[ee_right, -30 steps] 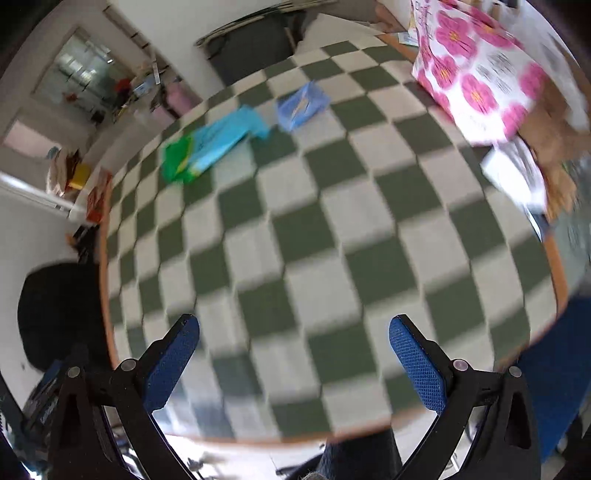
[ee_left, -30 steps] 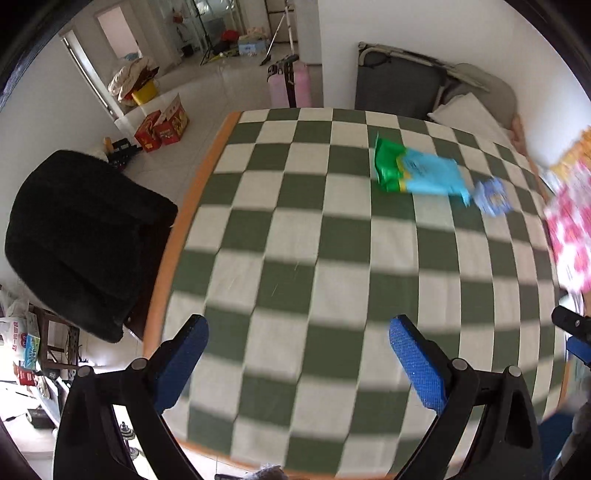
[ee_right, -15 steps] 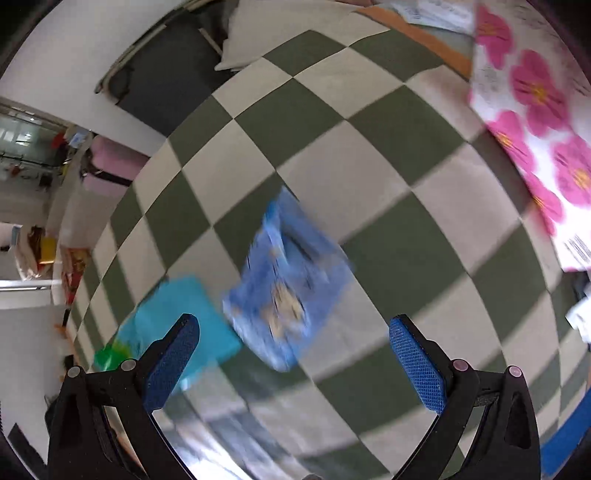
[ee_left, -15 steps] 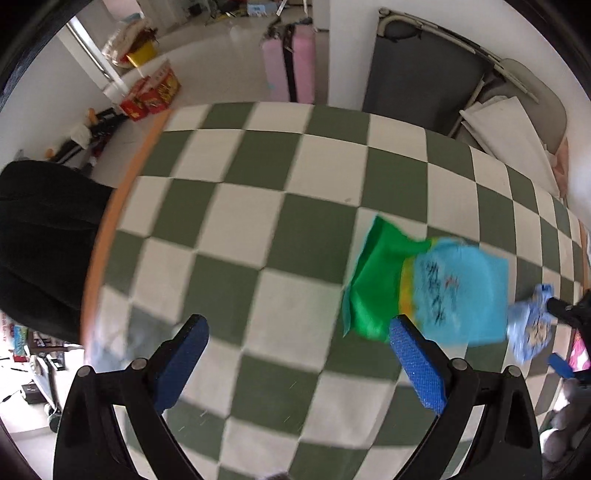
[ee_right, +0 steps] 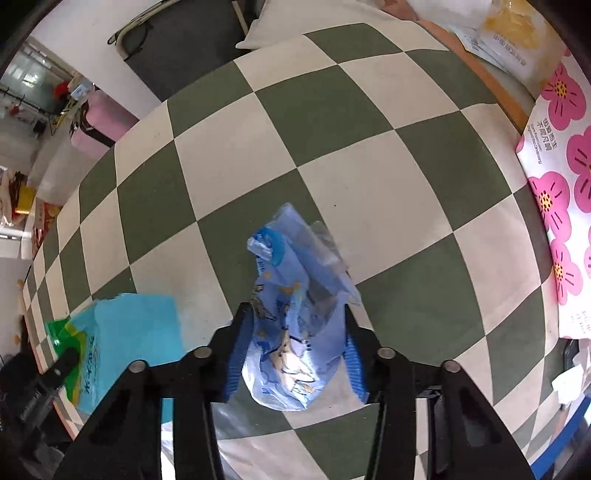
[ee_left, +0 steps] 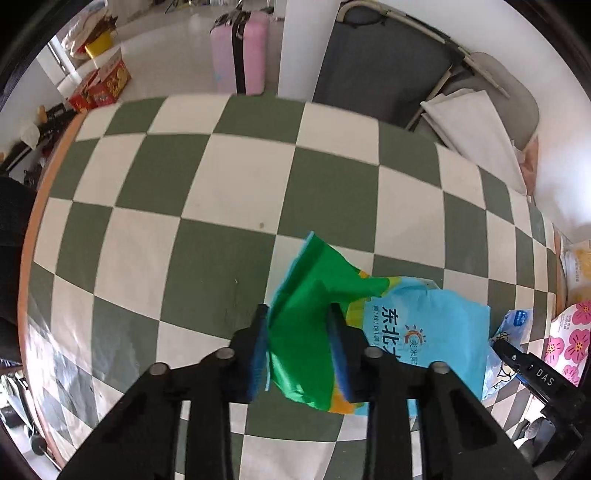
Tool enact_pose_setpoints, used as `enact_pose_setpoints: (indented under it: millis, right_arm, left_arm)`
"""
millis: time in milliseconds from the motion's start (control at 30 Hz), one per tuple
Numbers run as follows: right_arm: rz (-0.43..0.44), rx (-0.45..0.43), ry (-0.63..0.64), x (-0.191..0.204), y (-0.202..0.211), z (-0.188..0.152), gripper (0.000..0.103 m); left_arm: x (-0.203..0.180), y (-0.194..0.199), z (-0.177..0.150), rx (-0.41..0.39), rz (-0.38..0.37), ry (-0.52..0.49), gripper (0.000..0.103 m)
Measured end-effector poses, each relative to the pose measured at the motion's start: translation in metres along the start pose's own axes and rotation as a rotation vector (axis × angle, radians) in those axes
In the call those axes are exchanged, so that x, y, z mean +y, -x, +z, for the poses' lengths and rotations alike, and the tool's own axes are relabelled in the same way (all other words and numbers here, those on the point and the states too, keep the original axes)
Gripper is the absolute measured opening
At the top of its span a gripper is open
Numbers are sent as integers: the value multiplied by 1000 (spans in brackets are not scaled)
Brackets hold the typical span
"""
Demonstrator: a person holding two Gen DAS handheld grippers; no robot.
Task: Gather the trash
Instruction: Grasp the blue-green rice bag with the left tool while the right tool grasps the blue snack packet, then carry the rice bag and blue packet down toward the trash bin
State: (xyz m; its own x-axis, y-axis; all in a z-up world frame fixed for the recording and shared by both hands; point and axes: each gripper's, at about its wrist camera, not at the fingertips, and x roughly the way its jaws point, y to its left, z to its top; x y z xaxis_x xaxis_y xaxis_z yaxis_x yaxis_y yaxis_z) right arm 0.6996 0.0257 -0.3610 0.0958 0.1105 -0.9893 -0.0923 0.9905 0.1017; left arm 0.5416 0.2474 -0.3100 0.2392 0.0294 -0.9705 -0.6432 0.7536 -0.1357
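A green and light-blue plastic bag [ee_left: 417,325] lies on the green-and-white checkered table [ee_left: 229,206]. My left gripper [ee_left: 299,317] is shut on the bag's green end, which crumples between the blue pads. A small blue printed wrapper [ee_right: 295,295] is pinched in my right gripper [ee_right: 295,314], its top standing up above the jaws. The wrapper also shows in the left wrist view [ee_left: 509,339], next to the right gripper. The green and blue bag shows at the lower left of the right wrist view [ee_right: 129,332].
A white bag with pink flowers [ee_right: 561,192] lies at the table's right edge, with yellow packets [ee_right: 513,33] behind it. A grey folded cot [ee_left: 384,70] and pink suitcases [ee_left: 243,55] stand past the far edge. A black chair [ee_left: 11,266] is at the left.
Both grippers moved across the table to the trash and closed. The left one took hold of the green and blue bag, the right one the blue wrapper.
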Motion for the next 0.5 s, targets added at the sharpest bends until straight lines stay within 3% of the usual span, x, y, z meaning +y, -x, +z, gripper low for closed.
enact_pose_setpoints:
  millis: [133,500]
  right_arm:
    - [38,14,0,-3,-1,0,29]
    - [66,-42,75,6,28,-8,19]
  left_arm:
    - [-2,23,-7,-53,16,-22,18]
    - [1,77,-28,-179,71,-48,11]
